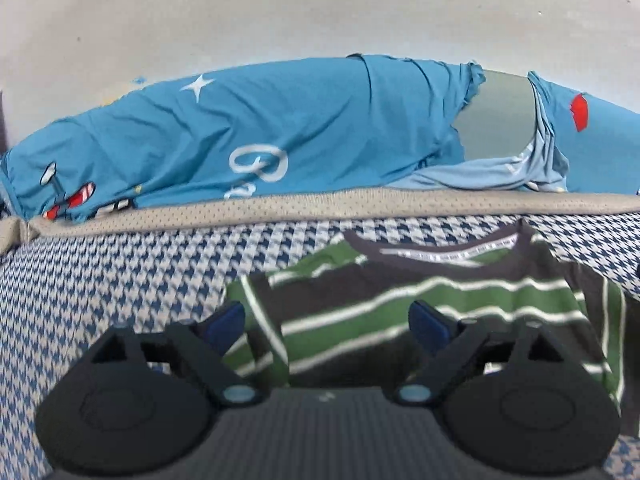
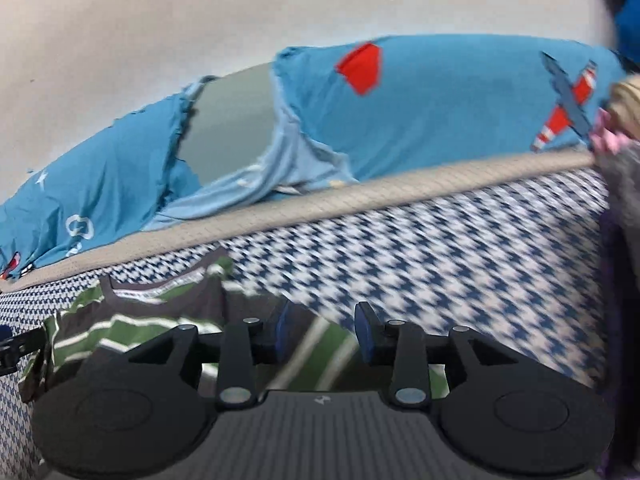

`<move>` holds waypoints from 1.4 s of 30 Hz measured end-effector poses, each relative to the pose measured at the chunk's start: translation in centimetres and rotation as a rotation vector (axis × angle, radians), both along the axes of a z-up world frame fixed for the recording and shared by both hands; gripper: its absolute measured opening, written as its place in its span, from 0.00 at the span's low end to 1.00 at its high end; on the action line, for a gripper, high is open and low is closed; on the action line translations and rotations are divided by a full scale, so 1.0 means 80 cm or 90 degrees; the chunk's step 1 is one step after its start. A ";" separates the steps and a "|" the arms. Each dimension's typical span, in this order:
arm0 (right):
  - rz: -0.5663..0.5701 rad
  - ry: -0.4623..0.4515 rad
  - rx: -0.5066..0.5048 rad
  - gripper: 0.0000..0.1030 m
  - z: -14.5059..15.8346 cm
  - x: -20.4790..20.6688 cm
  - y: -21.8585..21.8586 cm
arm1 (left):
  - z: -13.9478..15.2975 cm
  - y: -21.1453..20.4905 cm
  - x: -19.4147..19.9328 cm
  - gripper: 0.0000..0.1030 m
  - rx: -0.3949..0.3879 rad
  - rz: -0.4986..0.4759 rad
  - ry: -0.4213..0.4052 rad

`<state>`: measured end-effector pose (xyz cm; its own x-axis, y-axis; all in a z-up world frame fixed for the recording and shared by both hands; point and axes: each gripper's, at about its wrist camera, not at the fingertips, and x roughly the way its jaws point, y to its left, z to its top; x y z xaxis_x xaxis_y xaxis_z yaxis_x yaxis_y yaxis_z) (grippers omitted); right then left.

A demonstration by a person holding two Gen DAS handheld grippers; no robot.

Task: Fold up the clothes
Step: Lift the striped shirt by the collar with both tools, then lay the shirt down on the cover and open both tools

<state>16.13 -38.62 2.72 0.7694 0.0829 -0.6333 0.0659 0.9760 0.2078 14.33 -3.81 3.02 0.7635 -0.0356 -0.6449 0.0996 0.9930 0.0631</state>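
The green and dark grey striped shirt (image 1: 420, 312) lies on the houndstooth bed cover (image 1: 120, 280), collar far. The left gripper (image 1: 332, 320) is spread wide above it; the right gripper (image 2: 324, 336), partly spread, holds nothing at its right edge.

One green-and-dark striped shirt (image 1: 420, 304) is counted on one houndstooth-patterned cover (image 1: 120, 276). One blue printed sheet (image 1: 280, 128) is seen behind it, with one grey gap (image 1: 496, 116) in its middle. Two grippers are counted, the left gripper (image 1: 332, 320) and the right gripper (image 2: 324, 328), and at the blurred right edge what may be one doll (image 2: 624, 120) is made out.
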 end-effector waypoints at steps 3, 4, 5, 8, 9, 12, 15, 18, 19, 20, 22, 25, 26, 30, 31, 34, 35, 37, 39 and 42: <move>-0.020 0.015 0.024 0.34 0.005 -0.025 -0.014 | 0.005 0.006 -0.019 0.87 -0.008 -0.001 0.007; -0.027 0.020 0.031 0.35 0.006 -0.033 -0.019 | 0.007 0.007 -0.025 0.87 -0.006 -0.002 0.007; -0.032 0.025 0.036 0.37 0.005 -0.039 -0.022 | 0.009 0.008 -0.032 0.88 -0.003 -0.002 0.004; -0.047 0.046 0.052 0.38 0.001 -0.056 -0.031 | 0.013 0.012 -0.053 0.93 0.006 -0.003 -0.003; -0.051 0.059 0.053 0.38 -0.001 -0.060 -0.032 | 0.014 0.014 -0.059 0.94 0.009 -0.003 -0.006; -0.060 0.090 0.066 0.39 -0.010 -0.068 -0.034 | 0.014 0.018 -0.078 0.94 0.009 -0.002 -0.008; -0.070 0.121 0.080 0.39 -0.019 -0.073 -0.033 | 0.014 0.020 -0.093 0.95 0.006 -0.003 -0.010; -0.083 0.154 0.092 0.39 -0.028 -0.076 -0.031 | 0.014 0.019 -0.103 0.97 0.012 0.002 -0.009; -0.084 0.167 0.097 0.39 -0.031 -0.077 -0.030 | 0.013 0.020 -0.106 0.97 0.010 0.006 -0.006; -0.083 0.176 0.103 0.39 -0.034 -0.078 -0.029 | 0.013 0.021 -0.108 0.97 0.008 0.009 -0.003; -0.082 0.173 0.101 0.40 -0.035 -0.080 -0.023 | 0.012 0.024 -0.113 0.97 -0.001 0.018 0.005; -0.070 0.166 0.112 0.42 -0.039 -0.078 -0.013 | 0.010 0.027 -0.115 0.97 -0.015 0.029 0.017; -0.070 0.162 0.103 0.42 -0.039 -0.077 -0.009 | 0.009 0.028 -0.114 0.97 -0.017 0.031 0.020; -0.066 0.145 0.070 0.15 -0.041 -0.071 0.005 | 0.007 0.031 -0.109 1.00 -0.013 0.047 0.024; -0.064 0.141 0.065 0.12 -0.042 -0.070 0.009 | 0.006 0.032 -0.107 1.00 -0.015 0.051 0.025; -0.072 0.127 0.054 0.08 -0.040 -0.072 0.014 | 0.003 0.034 -0.103 1.00 -0.020 0.062 0.035; -0.078 0.120 0.048 0.07 -0.037 -0.073 0.015 | 0.002 0.035 -0.102 1.00 -0.021 0.066 0.039; -0.090 0.093 0.030 0.07 -0.025 -0.079 0.013 | 0.000 0.037 -0.100 1.00 -0.022 0.072 0.046; -0.103 0.067 0.011 0.07 -0.013 -0.084 0.010 | -0.002 0.038 -0.098 1.00 -0.021 0.080 0.050; -0.127 0.054 -0.005 0.06 -0.004 -0.087 0.003 | -0.004 0.041 -0.096 1.00 -0.019 0.093 0.057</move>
